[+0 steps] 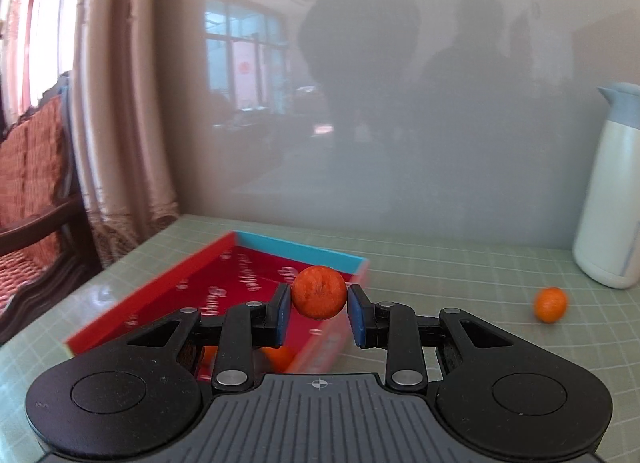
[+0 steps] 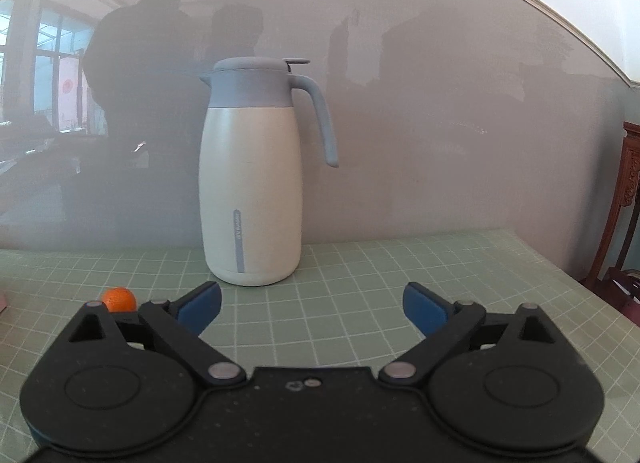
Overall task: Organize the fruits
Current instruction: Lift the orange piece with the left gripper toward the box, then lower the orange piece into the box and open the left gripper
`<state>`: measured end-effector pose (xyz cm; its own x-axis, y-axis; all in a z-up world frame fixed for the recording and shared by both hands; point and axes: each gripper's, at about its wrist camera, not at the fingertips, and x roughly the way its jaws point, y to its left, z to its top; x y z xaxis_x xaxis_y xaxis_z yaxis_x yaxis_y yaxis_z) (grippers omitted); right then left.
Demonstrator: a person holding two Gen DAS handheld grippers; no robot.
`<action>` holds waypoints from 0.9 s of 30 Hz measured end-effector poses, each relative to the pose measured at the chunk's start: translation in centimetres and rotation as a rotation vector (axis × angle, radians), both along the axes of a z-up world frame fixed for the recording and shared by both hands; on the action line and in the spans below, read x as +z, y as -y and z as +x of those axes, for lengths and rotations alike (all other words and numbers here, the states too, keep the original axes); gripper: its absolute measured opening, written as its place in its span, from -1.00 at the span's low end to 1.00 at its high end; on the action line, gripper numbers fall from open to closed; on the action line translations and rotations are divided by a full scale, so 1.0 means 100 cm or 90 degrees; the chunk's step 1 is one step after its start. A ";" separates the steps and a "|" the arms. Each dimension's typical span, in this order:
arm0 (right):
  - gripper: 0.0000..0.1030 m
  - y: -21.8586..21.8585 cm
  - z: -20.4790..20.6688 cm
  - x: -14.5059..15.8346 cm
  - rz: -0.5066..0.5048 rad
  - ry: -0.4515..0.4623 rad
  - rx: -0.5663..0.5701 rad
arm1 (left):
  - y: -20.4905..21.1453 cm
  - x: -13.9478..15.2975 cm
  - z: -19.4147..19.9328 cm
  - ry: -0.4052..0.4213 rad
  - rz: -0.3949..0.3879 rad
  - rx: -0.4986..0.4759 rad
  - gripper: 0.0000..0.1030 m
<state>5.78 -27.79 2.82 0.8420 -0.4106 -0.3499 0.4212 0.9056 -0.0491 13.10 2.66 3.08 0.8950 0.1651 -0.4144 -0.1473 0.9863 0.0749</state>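
My left gripper (image 1: 319,309) holds a small orange tangerine (image 1: 319,292) between its blue pads, above the near right part of a red box (image 1: 188,287) with a light blue far wall. Orange fruit (image 1: 278,357) lies in the box under my fingers, partly hidden. Another tangerine (image 1: 551,304) lies loose on the green grid mat to the right; it also shows in the right wrist view (image 2: 118,298) behind the left finger. My right gripper (image 2: 312,305) is open and empty above the mat, facing the jug.
A white jug with a grey-blue lid and handle (image 2: 252,183) stands on the mat against the glossy grey wall; it also shows in the left wrist view (image 1: 612,191). A wooden chair (image 1: 32,191) and curtain stand left of the table. Wooden furniture (image 2: 628,215) stands off its right edge.
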 end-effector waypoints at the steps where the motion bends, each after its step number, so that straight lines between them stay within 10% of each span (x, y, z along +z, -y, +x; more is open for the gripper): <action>1: 0.90 -0.004 0.001 0.001 0.001 0.001 0.005 | -0.009 0.000 0.000 -0.001 -0.001 0.013 -0.41; 27: 0.90 -0.095 0.030 0.008 -0.003 0.004 0.116 | -0.128 -0.027 0.009 -0.088 -0.044 0.152 -0.40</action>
